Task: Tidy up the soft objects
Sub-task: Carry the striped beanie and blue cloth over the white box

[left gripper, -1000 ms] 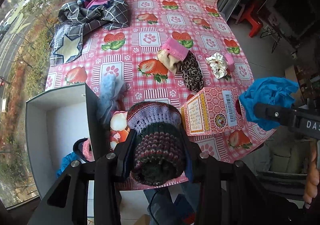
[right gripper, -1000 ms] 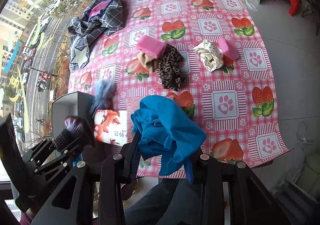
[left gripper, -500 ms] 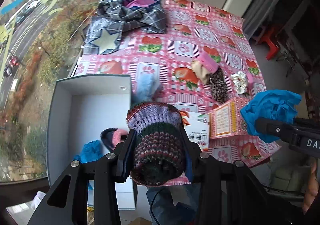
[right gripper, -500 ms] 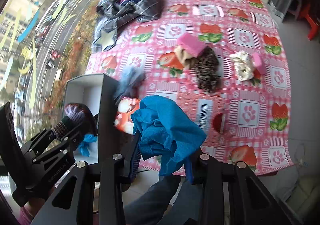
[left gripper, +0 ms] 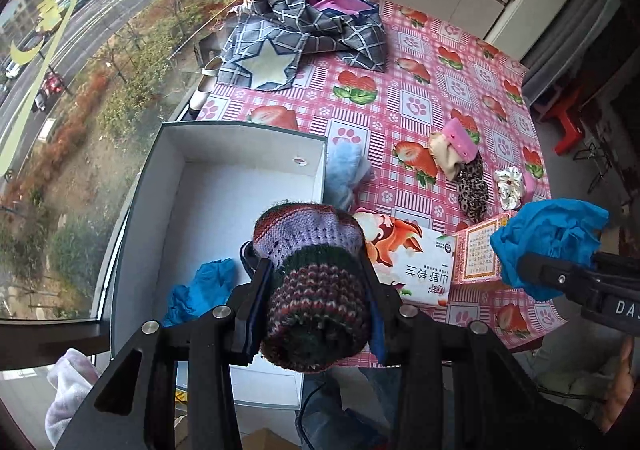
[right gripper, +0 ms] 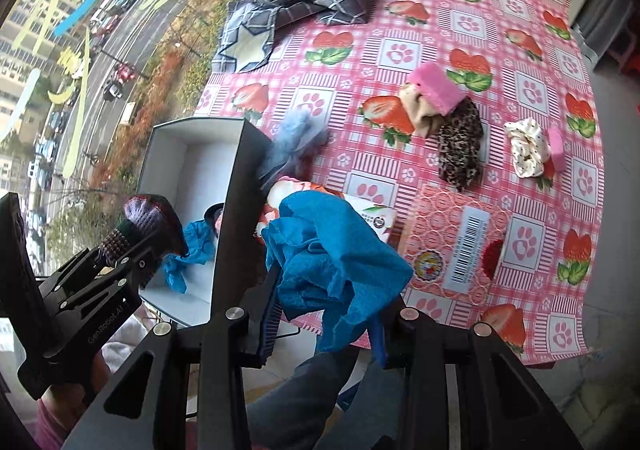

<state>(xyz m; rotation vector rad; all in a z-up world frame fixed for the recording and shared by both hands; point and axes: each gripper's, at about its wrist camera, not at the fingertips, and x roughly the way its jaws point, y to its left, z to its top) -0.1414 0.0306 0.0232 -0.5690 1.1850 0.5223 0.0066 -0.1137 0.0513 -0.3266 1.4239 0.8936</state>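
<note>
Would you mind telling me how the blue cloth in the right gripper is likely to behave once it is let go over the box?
The blue cloth is probably floppy: it hangs in loose folds from the right gripper. It looks light, so it may drop slowly and land crumpled, like the similar piece already in the box. A fold may snag on a pad.

A pink tablecloth [left gripper: 424,98] with strawberries and paw prints covers the table. Near its front edge lie two cardboard packages, touching: one white with an orange fox picture [left gripper: 416,258], one pink with a barcode [right gripper: 460,246]. Outside the window [left gripper: 80,70] are a street and trees.
</note>
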